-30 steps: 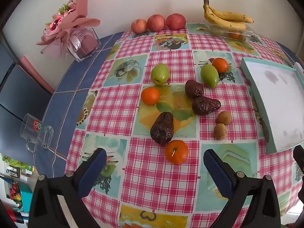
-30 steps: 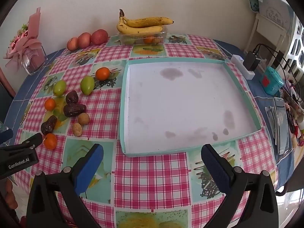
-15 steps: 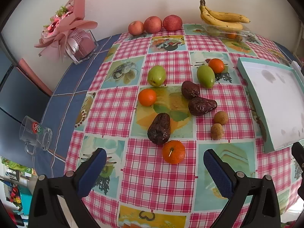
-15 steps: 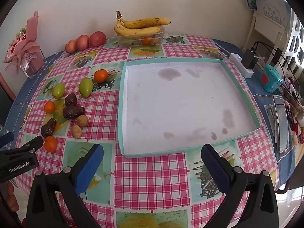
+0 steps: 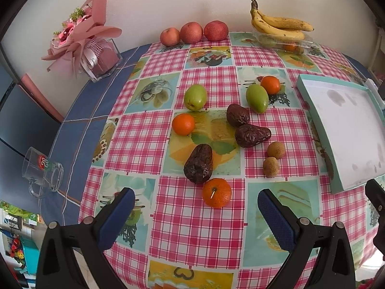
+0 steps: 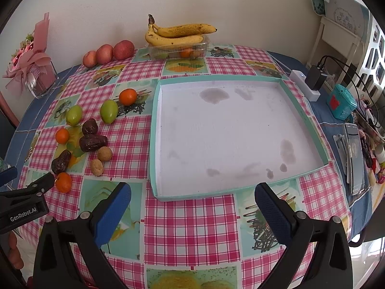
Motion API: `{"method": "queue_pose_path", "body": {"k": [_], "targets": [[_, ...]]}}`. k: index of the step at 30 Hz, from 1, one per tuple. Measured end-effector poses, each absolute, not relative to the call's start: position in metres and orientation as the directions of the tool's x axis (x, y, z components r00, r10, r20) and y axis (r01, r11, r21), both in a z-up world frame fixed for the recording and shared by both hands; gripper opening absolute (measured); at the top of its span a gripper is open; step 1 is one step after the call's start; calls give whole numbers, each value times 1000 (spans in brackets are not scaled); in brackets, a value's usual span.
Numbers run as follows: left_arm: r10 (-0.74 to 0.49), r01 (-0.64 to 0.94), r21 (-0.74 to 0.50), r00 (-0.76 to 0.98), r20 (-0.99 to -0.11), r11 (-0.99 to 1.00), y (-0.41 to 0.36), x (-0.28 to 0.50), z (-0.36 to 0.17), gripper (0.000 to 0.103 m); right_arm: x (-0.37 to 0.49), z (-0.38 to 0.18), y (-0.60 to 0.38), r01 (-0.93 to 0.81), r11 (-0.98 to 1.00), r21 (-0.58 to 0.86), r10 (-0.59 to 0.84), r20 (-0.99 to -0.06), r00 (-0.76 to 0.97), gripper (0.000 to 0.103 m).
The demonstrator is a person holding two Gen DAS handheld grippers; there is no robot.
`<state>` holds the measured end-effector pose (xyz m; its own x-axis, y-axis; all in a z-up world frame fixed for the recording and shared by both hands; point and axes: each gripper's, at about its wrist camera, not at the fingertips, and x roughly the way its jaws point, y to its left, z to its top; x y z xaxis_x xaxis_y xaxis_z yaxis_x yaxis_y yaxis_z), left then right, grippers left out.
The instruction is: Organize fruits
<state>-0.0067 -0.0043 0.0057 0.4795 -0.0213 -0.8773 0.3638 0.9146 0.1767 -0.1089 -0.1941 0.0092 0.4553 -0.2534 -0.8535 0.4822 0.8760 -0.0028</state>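
Observation:
Loose fruit lies on the checked tablecloth: three oranges, the nearest one [image 5: 216, 192] just ahead of my open, empty left gripper [image 5: 193, 213]; three dark wrinkled avocados [image 5: 198, 163]; two green fruits [image 5: 195, 97]; two small brown fruits [image 5: 271, 166]. The same cluster shows at the left of the right wrist view, with the near orange [image 6: 63, 182]. A white tray with a teal rim [image 6: 154, 149] lies empty ahead of my open, empty right gripper [image 6: 192, 206]. The tray rim [image 5: 312, 118] also shows in the left wrist view.
Three red apples [image 5: 191, 32] and bananas on a clear box [image 5: 279, 26] stand at the back. A bouquet in a glass vase [image 5: 91, 48] and a glass mug [image 5: 42, 172] are at left. A charger, teal box [image 6: 340, 104] and phone [image 6: 353, 154] lie right of the tray.
Both grippers have drawn back and up a little, so the fruit and tray sit slightly farther off. Nothing on the table has moved.

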Motion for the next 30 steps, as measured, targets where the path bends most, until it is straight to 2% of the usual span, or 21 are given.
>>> {"method": "queue_pose_path", "body": {"k": [30], "targets": [[-19, 362, 178, 480, -877, 915, -6, -7, 6, 103, -109, 11, -194, 480, 877, -1, -253, -851, 460, 102]]}}
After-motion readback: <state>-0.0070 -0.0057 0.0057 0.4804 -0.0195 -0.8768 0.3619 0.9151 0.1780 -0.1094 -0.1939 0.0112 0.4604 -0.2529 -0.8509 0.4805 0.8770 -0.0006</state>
